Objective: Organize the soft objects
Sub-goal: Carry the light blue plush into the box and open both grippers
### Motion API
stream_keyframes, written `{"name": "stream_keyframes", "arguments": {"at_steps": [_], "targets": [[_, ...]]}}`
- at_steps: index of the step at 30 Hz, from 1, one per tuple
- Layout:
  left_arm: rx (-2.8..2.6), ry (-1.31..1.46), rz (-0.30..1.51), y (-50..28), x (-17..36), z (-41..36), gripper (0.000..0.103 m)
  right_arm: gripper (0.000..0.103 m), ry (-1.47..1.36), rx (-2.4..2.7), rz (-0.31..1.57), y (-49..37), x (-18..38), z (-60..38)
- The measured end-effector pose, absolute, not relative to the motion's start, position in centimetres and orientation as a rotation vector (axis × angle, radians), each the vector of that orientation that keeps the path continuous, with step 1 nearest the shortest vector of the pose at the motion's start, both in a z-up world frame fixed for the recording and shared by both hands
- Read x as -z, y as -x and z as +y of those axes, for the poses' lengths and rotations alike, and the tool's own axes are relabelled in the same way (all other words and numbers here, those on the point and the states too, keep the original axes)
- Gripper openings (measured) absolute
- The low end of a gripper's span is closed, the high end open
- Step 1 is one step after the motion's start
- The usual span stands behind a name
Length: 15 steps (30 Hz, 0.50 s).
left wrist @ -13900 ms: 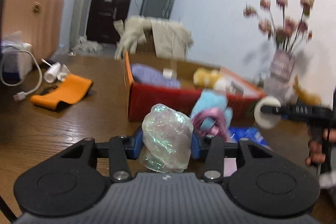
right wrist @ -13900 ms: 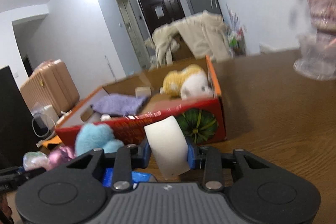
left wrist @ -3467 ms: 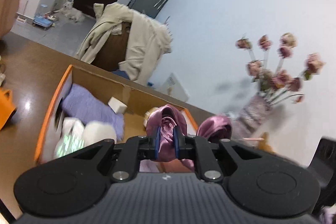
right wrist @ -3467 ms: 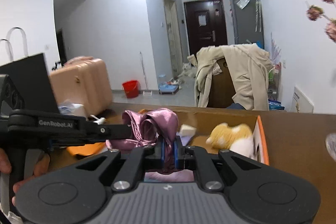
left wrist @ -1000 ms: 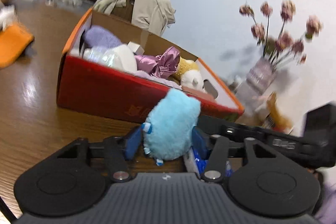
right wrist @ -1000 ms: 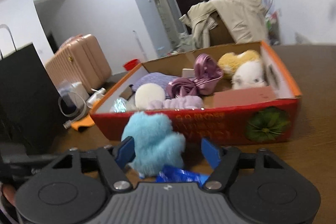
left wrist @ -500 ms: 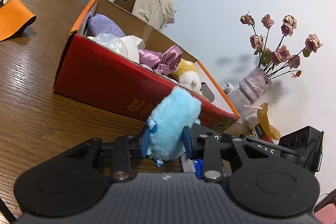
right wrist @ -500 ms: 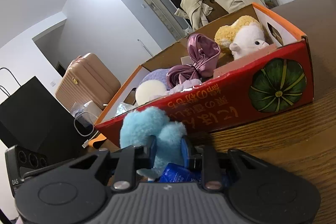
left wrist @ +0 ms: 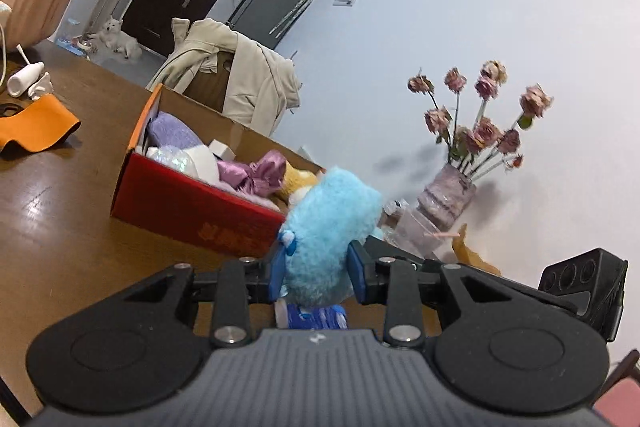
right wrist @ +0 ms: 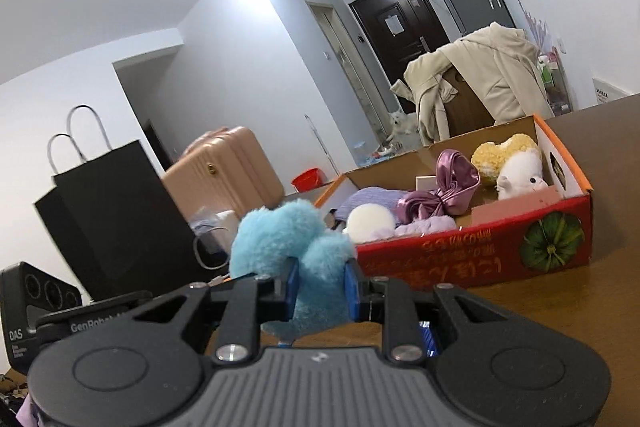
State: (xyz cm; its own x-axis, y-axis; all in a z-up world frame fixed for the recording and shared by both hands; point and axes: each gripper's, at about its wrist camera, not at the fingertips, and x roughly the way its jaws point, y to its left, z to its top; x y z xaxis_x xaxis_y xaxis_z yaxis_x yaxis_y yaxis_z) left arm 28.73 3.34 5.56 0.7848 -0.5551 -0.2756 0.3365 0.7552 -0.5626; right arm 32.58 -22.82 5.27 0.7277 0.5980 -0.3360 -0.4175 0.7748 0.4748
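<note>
A fluffy light-blue plush toy [left wrist: 328, 227] is held off the table by both grippers at once. My left gripper [left wrist: 316, 273] is shut on one end of it; my right gripper [right wrist: 319, 291] is shut on the other end, seen as the blue plush [right wrist: 288, 239] in the right wrist view. The red cardboard box [left wrist: 192, 203] stands just beyond, also in the right wrist view [right wrist: 480, 259]. It holds a purple satin scrunchie [right wrist: 444, 195], a white puff [right wrist: 368, 223], a lilac cloth [left wrist: 172, 131] and a yellow-white plush [right wrist: 512, 163].
A blue packet [left wrist: 316, 317] lies on the wooden table [left wrist: 60, 247] under the grippers. A vase of dried roses [left wrist: 452, 187] stands right of the box. An orange pouch [left wrist: 36, 127], a black paper bag [right wrist: 116, 211], a suitcase [right wrist: 224, 171] and a chair with a coat [right wrist: 480, 83] are around.
Both grippers, shut on the blue plush, have lifted it from the table up to the height of the box rim.
</note>
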Motion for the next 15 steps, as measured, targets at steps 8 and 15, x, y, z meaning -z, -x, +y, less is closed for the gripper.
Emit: {"name": "stream_keyframes", "arguments": {"at_steps": [8, 15], "targets": [[0.553, 0.502, 0.496, -27.8, -5.5, 0.5, 0.033, 0.023, -0.409, -0.489, 0.528, -29.8, -5.6, -25.4], [0.613, 0.531, 0.544, -34.7, -7.8, -2.8, 0.033, 0.023, -0.346, -0.416, 0.537, -34.4, -8.6, -28.1]]}}
